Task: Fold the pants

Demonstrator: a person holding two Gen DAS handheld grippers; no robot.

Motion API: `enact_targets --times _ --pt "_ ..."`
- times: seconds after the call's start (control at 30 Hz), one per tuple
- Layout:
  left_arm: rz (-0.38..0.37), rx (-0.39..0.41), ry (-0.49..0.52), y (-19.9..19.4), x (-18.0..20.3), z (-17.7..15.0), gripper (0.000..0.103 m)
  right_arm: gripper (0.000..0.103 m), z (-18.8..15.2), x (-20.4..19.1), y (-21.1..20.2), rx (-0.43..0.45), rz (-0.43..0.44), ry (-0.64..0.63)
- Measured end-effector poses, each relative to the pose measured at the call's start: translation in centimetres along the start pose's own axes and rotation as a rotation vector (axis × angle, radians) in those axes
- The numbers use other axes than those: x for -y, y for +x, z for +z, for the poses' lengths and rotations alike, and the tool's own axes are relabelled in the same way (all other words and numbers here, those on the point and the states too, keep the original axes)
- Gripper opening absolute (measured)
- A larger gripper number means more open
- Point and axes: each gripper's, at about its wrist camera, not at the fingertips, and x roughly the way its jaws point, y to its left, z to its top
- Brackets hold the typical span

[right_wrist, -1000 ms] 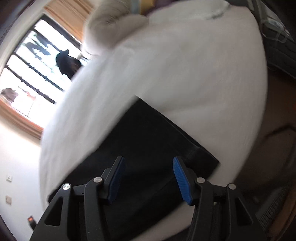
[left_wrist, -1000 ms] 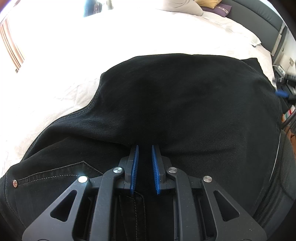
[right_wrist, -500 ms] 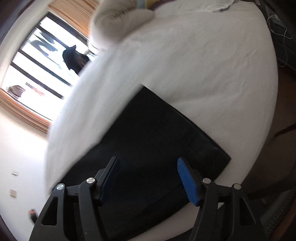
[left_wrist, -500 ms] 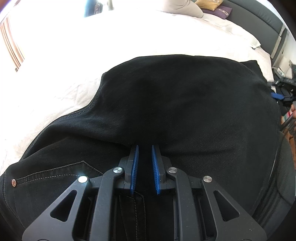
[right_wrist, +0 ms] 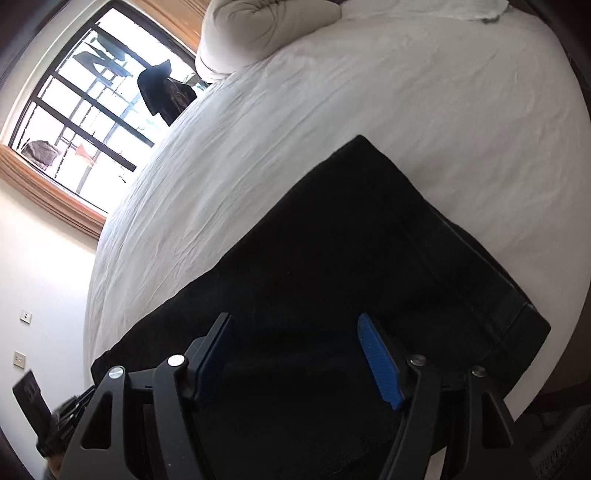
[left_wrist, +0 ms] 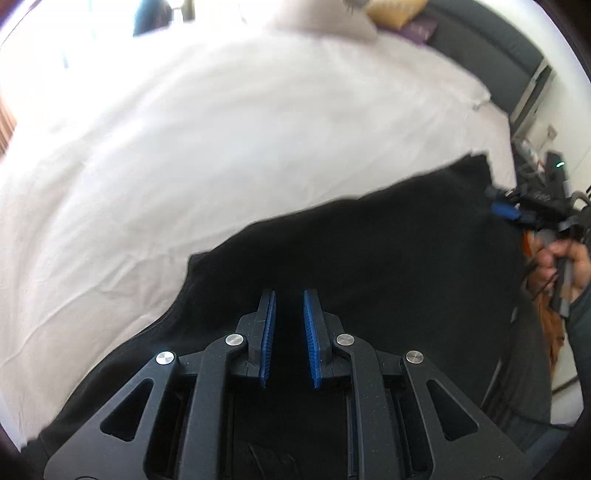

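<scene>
Black pants (left_wrist: 369,258) lie folded on a white bed (left_wrist: 221,147). My left gripper (left_wrist: 289,295) sits low over them, its blue pads only a narrow gap apart with dark cloth between them, shut on the pants. In the right wrist view the pants (right_wrist: 351,240) run as a long dark band to a hemmed end near the bed's edge. My right gripper (right_wrist: 294,319) hovers over that band; its jaws are opening wide and nothing is pressed between them. It also shows at the far right of the left wrist view as the right gripper (left_wrist: 506,210), held by a hand (left_wrist: 569,258).
A rolled white duvet (right_wrist: 258,29) lies at the head of the bed sheet (right_wrist: 369,92). Pillows (left_wrist: 321,22) rest against a dark headboard (left_wrist: 480,48). A window (right_wrist: 74,110) is beyond the bed. The mattress edge (right_wrist: 576,258) drops off close to the pants' hem.
The left gripper has pulled back and risen, so more white sheet shows and the pocket has left the view. The right gripper's jaws have spread wider and it has moved along the pants.
</scene>
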Motion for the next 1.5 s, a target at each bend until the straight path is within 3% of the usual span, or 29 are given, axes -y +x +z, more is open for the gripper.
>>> enact_targets --times 0.13,0.33,0.43,0.53,0.6,0.7,0.73,0.8,0.83,0.93,0.97,1.0,1.1,1.17,1.2,1.3,1.43,1.5 --pt "-0.073 -0.022 -0.064 2.6 -2.7 2.0 0.015 0.072 0.0 -0.6 -0.1 -0.011 -0.016 -0.033" --pt "0.118 0.031 -0.104 2.6 -5.5 5.8 0.015 0.073 0.3 -0.5 -0.3 -0.034 -0.052 -0.082" --pt "0.085 0.123 -0.11 -0.9 -5.7 5.7 0.015 0.073 0.6 -1.4 -0.6 -0.044 -0.078 -0.109" --pt "0.01 0.147 -0.062 -2.8 -4.3 4.3 0.015 0.073 0.7 -2.4 -1.4 -0.041 -0.011 -0.136" --pt "-0.066 0.086 0.007 -1.6 -2.5 3.5 0.015 0.073 0.7 -4.1 -1.0 -0.049 0.009 -0.183" --pt "-0.08 -0.024 0.064 1.5 -1.5 2.0 0.015 0.073 0.5 -5.3 0.7 -0.099 0.009 -0.202" --pt "-0.079 -0.04 0.041 2.6 -2.0 1.9 0.015 0.073 0.2 -5.3 1.0 -0.109 0.0 -0.2" --pt "-0.161 -0.008 -0.115 3.1 -4.7 2.5 0.015 0.073 -0.1 -5.0 1.5 -0.111 -0.007 -0.2" --pt "-0.162 -0.001 -0.182 3.1 -6.1 3.1 0.015 0.073 -0.1 -4.7 1.6 -0.111 -0.01 -0.194" --pt "-0.008 0.035 -0.203 1.8 -7.5 4.4 0.015 0.073 0.1 -4.0 1.0 -0.1 -0.048 -0.19" --pt "-0.016 0.046 -0.181 1.3 -7.1 4.9 0.015 0.073 0.3 -3.7 0.6 -0.099 -0.067 -0.18" --pt "-0.069 0.051 -0.154 1.0 -6.4 5.3 0.015 0.073 -0.1 -3.1 -0.5 -0.096 -0.068 -0.17" --pt "-0.193 0.021 -0.003 1.7 -1.8 5.3 0.015 0.073 -0.1 -4.3 -1.3 -0.078 0.029 -0.179" --pt "-0.184 -0.033 0.082 3.9 0.8 5.3 0.015 0.073 -0.4 -6.1 -0.6 -0.093 0.07 -0.226" --pt "-0.153 -0.05 0.089 5.0 1.1 5.1 0.015 0.073 -0.6 -6.7 -0.1 -0.109 0.086 -0.24" --pt "-0.207 -0.017 -0.038 5.6 -2.5 5.5 0.015 0.073 -1.2 -8.0 1.8 -0.151 0.079 -0.278" --pt "-0.019 0.032 -0.096 3.6 -7.0 6.1 0.015 0.073 -0.6 -7.3 2.2 -0.154 0.041 -0.25" --pt "0.011 0.056 -0.129 2.4 -8.7 5.9 0.015 0.073 -0.4 -7.4 1.1 -0.134 0.067 -0.253"
